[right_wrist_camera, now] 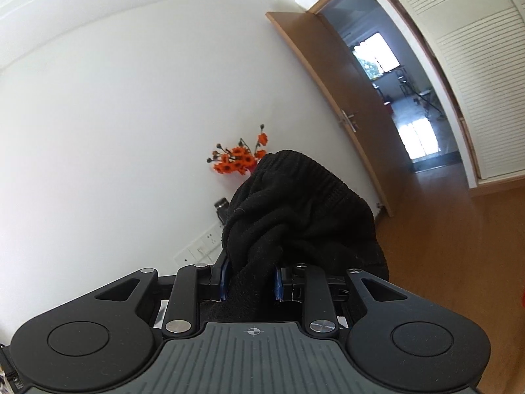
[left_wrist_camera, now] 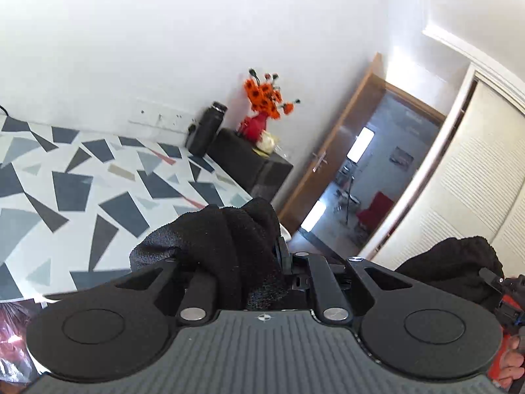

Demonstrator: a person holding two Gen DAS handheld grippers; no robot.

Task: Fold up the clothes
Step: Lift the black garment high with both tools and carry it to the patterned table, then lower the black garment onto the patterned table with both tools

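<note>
A black knitted garment (left_wrist_camera: 226, 246) bunches over my left gripper (left_wrist_camera: 259, 262), which is shut on the fabric; the cloth hides most of its fingers. In the right wrist view the same black garment (right_wrist_camera: 295, 203) piles up in front of my right gripper (right_wrist_camera: 251, 279), shut on a thick fold between its blue pads (right_wrist_camera: 225, 272). At the right edge of the left wrist view, my right gripper (left_wrist_camera: 502, 285) shows with another black bunch of garment (left_wrist_camera: 452, 266) and a person's hand (left_wrist_camera: 512, 364). Both grippers are lifted above the patterned table (left_wrist_camera: 82, 190).
The table's cover has grey and dark shards. At its far end stand a black bottle (left_wrist_camera: 205, 129), a dark box (left_wrist_camera: 249, 164) and a red vase of orange flowers (left_wrist_camera: 262, 105). A wooden door (right_wrist_camera: 334, 92) stands open beside a louvred wardrobe (right_wrist_camera: 466, 65); wood floor (right_wrist_camera: 443, 246) lies below.
</note>
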